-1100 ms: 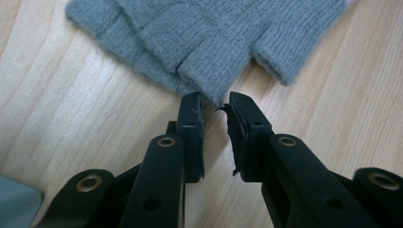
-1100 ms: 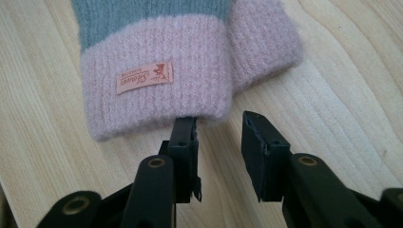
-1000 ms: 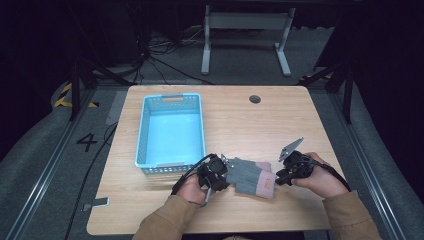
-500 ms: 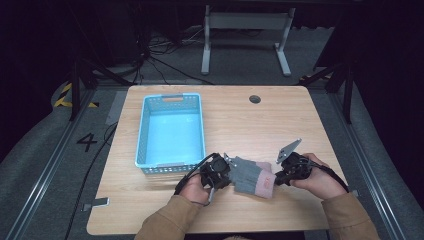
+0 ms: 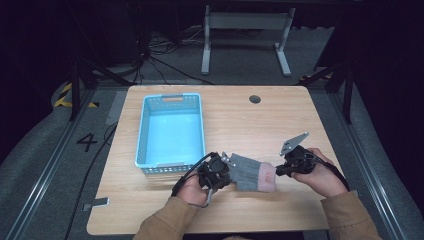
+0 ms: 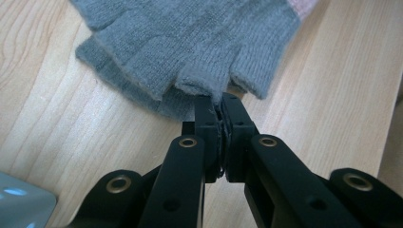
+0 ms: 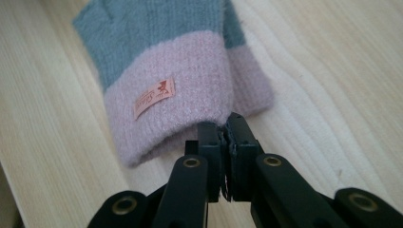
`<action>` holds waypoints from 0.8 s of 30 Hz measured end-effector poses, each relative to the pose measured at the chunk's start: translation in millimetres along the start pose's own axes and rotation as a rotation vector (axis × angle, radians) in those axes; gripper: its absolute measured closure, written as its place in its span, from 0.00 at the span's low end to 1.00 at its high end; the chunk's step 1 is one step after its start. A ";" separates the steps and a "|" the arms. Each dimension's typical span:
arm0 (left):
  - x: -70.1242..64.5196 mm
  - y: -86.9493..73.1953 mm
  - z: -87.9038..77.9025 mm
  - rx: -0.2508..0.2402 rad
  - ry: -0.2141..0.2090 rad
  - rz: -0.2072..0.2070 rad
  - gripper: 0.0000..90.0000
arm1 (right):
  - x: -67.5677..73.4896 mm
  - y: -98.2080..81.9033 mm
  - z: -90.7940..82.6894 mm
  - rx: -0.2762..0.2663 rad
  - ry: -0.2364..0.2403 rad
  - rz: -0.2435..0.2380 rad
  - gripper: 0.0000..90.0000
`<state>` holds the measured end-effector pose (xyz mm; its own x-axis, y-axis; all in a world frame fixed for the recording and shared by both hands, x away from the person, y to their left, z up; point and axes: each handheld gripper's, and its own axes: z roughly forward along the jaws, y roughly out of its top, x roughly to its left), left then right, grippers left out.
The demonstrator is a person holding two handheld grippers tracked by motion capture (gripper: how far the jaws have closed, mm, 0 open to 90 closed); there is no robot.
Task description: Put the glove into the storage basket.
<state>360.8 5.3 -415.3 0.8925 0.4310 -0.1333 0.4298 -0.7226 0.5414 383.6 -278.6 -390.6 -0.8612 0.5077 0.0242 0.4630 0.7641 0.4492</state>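
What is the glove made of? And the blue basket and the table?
The glove looks like soft knitted yarn, probably wool or acrylic: fuzzy ribs, grey with a pink cuff and a small sewn label. The basket seems to be hard plastic, smooth and a little shiny, with small holes in its walls. The table looks like pale wood or wood-look board, with grain lines and a matte finish.

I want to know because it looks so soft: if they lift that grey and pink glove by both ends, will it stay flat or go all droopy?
Probably droopy: the glove is fuzzy knit wool, so its middle would likely sag between the left gripper and right gripper. It looks light. Fuzzy yarn probably won't slip from the shut jaws.
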 end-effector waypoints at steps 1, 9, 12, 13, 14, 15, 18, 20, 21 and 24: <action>-0.5 -0.3 -0.6 -0.002 0.001 -0.001 0.97 | -1.3 0.6 -0.2 -0.009 -0.003 0.006 0.97; -3.3 -0.5 0.9 0.002 -0.010 -0.002 0.97 | -9.3 4.9 2.9 -0.054 -0.026 0.037 0.97; -3.2 -0.2 3.1 0.007 -0.008 -0.001 0.97 | -11.8 5.2 7.2 -0.053 -0.026 0.053 0.97; -2.6 -0.4 4.0 0.007 -0.008 -0.002 0.97 | -13.3 4.8 8.5 -0.055 -0.024 0.056 0.97; -1.7 -0.6 4.8 0.009 -0.010 -0.004 0.97 | -14.4 4.5 10.1 -0.054 -0.023 0.064 0.97; -0.8 -1.1 5.6 0.009 -0.012 -0.008 0.97 | -15.5 4.0 11.5 -0.052 -0.018 0.066 0.97; 2.4 -2.0 8.6 0.014 -0.020 -0.023 0.97 | -17.0 3.7 16.2 -0.045 -0.014 0.076 0.97; 4.4 -3.1 11.0 0.014 -0.027 -0.037 0.97 | -17.5 3.6 19.7 -0.045 -0.020 0.071 0.97; 5.9 -3.5 12.0 0.019 -0.028 -0.033 0.97 | -18.2 3.4 21.9 -0.042 -0.019 0.072 0.97; 7.7 -4.1 14.8 0.028 -0.033 -0.036 0.97 | -19.6 2.9 26.5 -0.034 -0.022 0.077 0.97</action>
<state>368.0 3.6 -430.9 0.8804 0.4387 -0.1800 0.4646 -0.7219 0.5128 407.3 -275.8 -413.5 -0.8184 0.5732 0.0402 0.5198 0.7088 0.4769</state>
